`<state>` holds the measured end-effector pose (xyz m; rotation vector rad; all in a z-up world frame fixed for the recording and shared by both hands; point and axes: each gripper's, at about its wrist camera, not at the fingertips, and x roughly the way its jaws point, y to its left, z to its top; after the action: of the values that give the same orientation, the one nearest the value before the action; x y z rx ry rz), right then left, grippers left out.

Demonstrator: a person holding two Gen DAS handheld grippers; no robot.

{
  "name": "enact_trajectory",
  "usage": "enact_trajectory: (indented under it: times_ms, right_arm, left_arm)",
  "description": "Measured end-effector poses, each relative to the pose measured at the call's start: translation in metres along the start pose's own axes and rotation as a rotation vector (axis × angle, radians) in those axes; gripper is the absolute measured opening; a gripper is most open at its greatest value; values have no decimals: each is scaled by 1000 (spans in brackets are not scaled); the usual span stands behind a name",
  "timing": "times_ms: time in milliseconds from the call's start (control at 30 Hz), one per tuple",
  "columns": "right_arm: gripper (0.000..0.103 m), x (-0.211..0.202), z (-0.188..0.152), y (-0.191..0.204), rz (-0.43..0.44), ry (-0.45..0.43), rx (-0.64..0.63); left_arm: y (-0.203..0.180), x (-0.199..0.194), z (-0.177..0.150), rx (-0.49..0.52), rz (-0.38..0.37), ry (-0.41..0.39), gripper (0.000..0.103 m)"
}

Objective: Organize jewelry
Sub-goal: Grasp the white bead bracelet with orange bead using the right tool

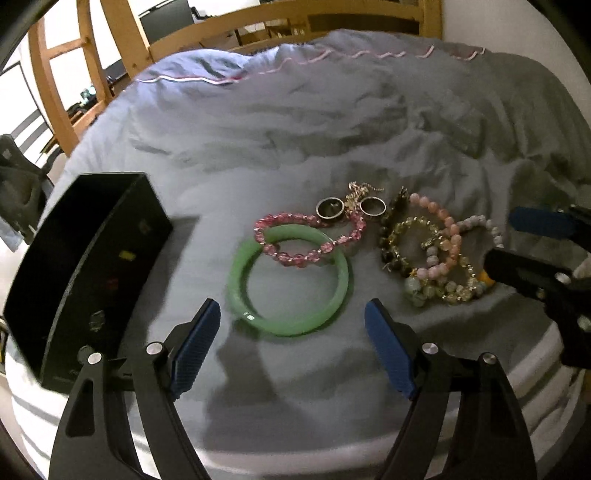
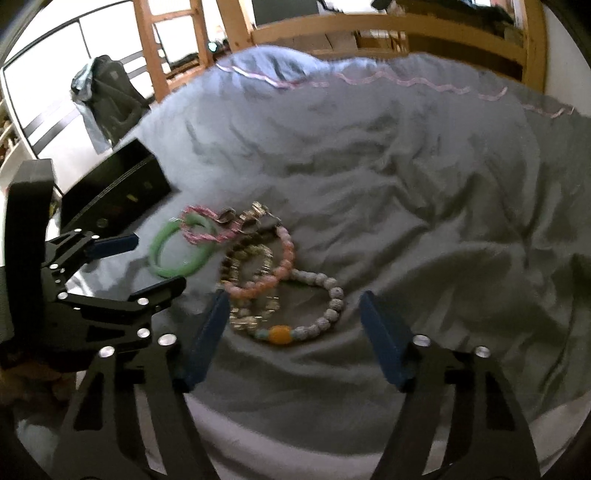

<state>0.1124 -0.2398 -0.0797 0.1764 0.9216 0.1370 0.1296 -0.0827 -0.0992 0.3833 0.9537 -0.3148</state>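
Note:
Jewelry lies on a grey bedspread [image 1: 258, 129]. A green bangle [image 1: 343, 284] lies just ahead of my open, empty left gripper [image 1: 291, 314]. A pink bead bracelet [image 1: 291, 254] overlaps its far rim. Two metal rings [image 1: 330, 209] and a gold chain [image 1: 356, 190] lie behind. To the right sits a heap of beaded bracelets [image 1: 439, 254]. In the right wrist view my right gripper [image 2: 293, 308] is open and empty over a grey bead bracelet with an orange bead [image 2: 282, 334]; the green bangle [image 2: 162, 269] lies left.
An open black box [image 1: 85, 258] stands on the bed at the left, also in the right wrist view [image 2: 122, 184]. A wooden bed frame [image 1: 258, 22] runs behind. A dark garment [image 2: 110, 99] hangs at the far left. The bed's front edge [image 1: 295, 454] is close below.

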Motion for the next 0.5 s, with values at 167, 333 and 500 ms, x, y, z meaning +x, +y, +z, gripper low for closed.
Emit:
enact_trajectory:
  times_ms: [167,333,500]
  right_arm:
    - [44,21,1,-6,-29,48,-3]
    - [9,20,1,-1,-22,28,-31]
    - [9,0,4,4,17,-62,-48]
  left_arm:
    - [-2,13,3,-7,-10,21,80]
    - [1,14,5,-18,-6,33,67]
    - [3,9,4,-13,-9,32,65]
